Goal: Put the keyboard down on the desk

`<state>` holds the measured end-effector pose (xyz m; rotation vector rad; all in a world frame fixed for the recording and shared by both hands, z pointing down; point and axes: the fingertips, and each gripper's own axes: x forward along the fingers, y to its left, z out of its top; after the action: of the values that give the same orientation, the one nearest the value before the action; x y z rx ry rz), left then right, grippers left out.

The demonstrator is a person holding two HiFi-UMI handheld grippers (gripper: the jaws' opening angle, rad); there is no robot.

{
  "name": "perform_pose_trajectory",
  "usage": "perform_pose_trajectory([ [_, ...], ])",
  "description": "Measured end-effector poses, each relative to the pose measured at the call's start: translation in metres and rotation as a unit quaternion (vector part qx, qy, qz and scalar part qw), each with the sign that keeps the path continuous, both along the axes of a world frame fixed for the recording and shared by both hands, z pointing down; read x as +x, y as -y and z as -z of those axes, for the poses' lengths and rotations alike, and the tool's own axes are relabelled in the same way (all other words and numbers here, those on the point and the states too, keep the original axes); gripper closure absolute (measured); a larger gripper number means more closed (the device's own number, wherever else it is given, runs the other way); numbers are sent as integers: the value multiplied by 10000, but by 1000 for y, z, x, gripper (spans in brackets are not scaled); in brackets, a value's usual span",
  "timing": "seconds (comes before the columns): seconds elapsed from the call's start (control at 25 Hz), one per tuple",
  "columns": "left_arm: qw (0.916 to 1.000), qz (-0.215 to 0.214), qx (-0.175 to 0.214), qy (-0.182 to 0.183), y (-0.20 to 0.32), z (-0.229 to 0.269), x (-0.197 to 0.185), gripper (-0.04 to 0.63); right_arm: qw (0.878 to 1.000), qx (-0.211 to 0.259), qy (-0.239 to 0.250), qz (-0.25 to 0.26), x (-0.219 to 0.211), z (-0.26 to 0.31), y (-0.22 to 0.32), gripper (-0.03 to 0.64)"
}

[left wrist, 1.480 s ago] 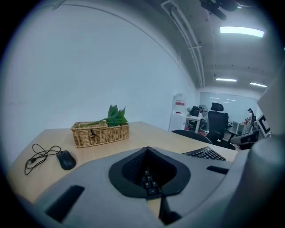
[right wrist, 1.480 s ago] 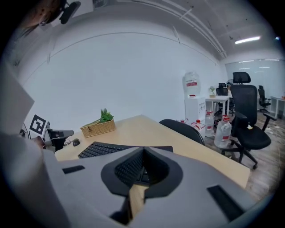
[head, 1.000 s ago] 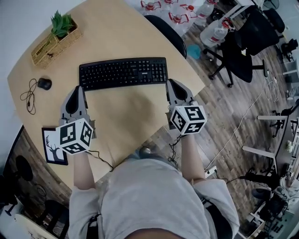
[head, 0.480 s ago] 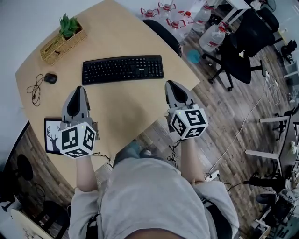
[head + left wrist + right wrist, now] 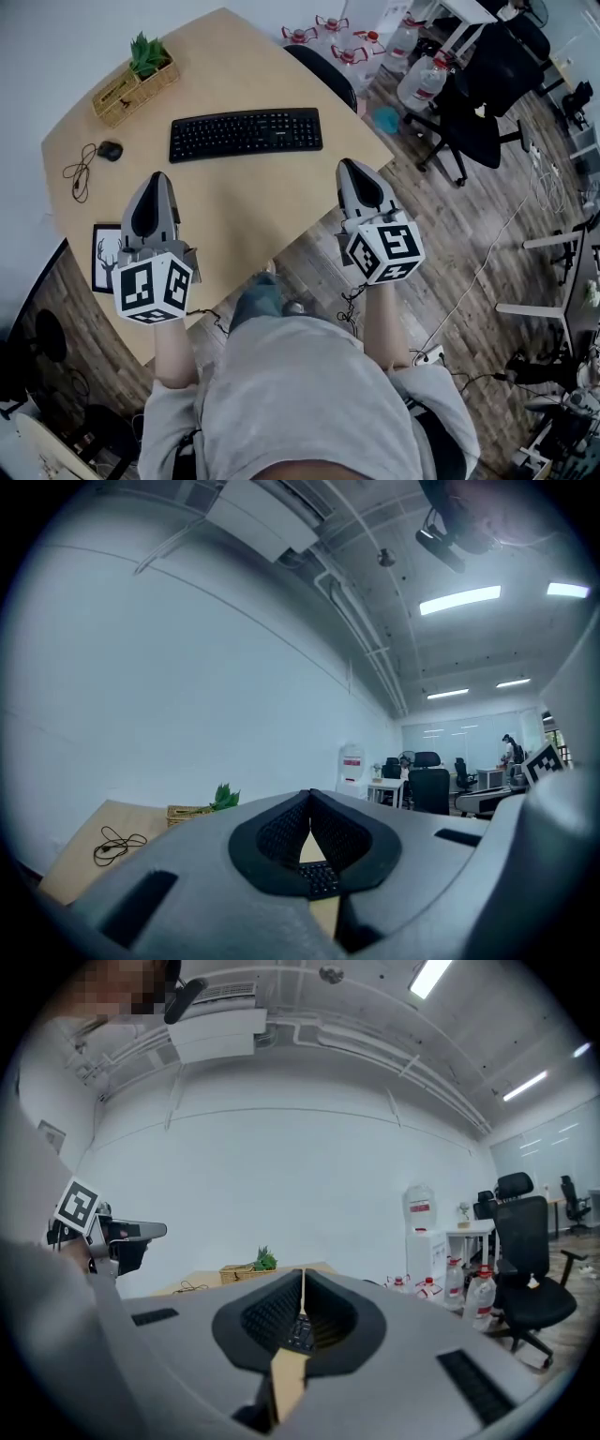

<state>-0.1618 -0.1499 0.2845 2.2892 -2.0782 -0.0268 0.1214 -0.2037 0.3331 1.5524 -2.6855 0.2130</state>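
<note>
Black full-size keyboard (image 5: 246,134), long, flat, keys upward, lying on the far half of the pale wooden counter (image 5: 253,206), near a wicker planter (image 5: 131,82), well apart from left gripper (image 5: 157,178) and right gripper (image 5: 350,167), both with fingers pressed together, holding nothing.

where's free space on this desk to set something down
Widest bare patch: light wooden desk between the black keyboard and the near edge. Also bare behind it. Crowded on the left: wicker plant basket, black corded mouse, framed deer picture.
</note>
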Motion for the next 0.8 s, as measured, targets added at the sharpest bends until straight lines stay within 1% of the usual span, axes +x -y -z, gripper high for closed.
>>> perform_pose_trajectory([
  [0.12,10000,-6,47,54,-13,6,4,584,9999,114,6,-1,3,10,-13,601],
  [0.32,9997,104,109,205,-35,14,10,584,9994,339,-31,-31,9,26,-33,601],
  [0.6,9993,128,332,134,-55,33,19,584,9983,569,9,-129,21,46,-51,601],
  [0.8,9980,254,470,336,-67,42,25,584,9976,675,20,-130,26,53,-62,601],
])
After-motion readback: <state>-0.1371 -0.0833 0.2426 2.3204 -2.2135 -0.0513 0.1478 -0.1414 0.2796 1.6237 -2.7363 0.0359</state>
